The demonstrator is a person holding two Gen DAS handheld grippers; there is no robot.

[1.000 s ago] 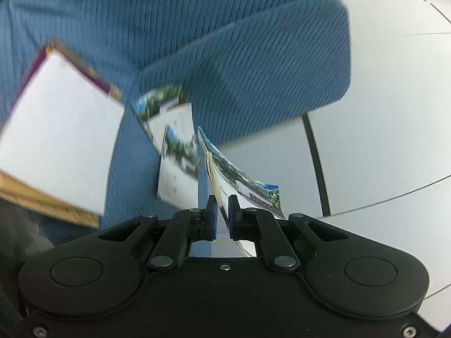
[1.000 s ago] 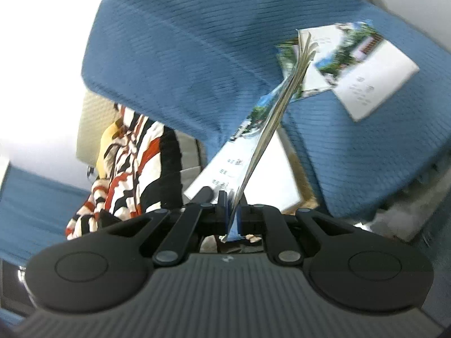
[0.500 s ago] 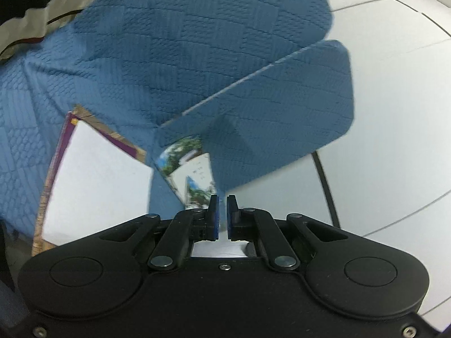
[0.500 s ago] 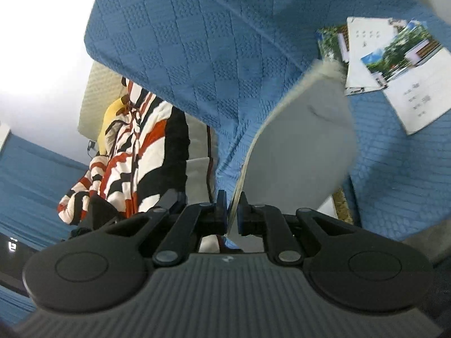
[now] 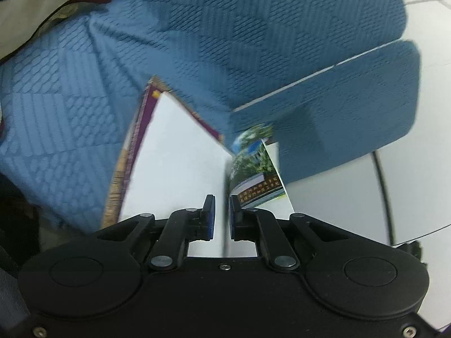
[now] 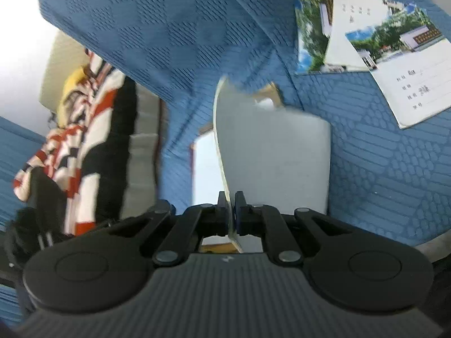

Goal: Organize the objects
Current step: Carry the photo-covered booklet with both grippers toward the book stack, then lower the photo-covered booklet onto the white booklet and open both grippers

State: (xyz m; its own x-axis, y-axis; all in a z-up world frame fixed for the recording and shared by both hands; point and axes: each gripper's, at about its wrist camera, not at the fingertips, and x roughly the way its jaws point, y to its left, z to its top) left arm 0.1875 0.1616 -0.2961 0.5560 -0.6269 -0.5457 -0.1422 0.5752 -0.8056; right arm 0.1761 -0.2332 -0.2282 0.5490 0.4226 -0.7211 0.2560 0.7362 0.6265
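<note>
Blue quilted sofa cover across most of both views, seat and backrest alike. White floor to the right in the left wrist view, crossed by a dark line. Striped red, black and white cloth heaped at the left of the right wrist view, beside the blue fabric.

Large white sheet with a purple and gold border flat on the seat, directly ahead of the left gripper. Same sheet partly visible in the right wrist view, behind the held booklet.

Grey-backed booklet pinched at its lower edge by the right gripper, standing upright and slightly curved, blurred, above the seat. Jaws clenched tight on it.

3 overlapping booklets with photo covers lying on the seat at upper right of the right wrist view, well apart from the held one; printed lines on the lowest, too small to read.

1 photo-cover booklet just ahead and right of the left gripper, against the sofa's edge. Left gripper released, a narrow gap between its blue pads, nothing pinched.
</note>
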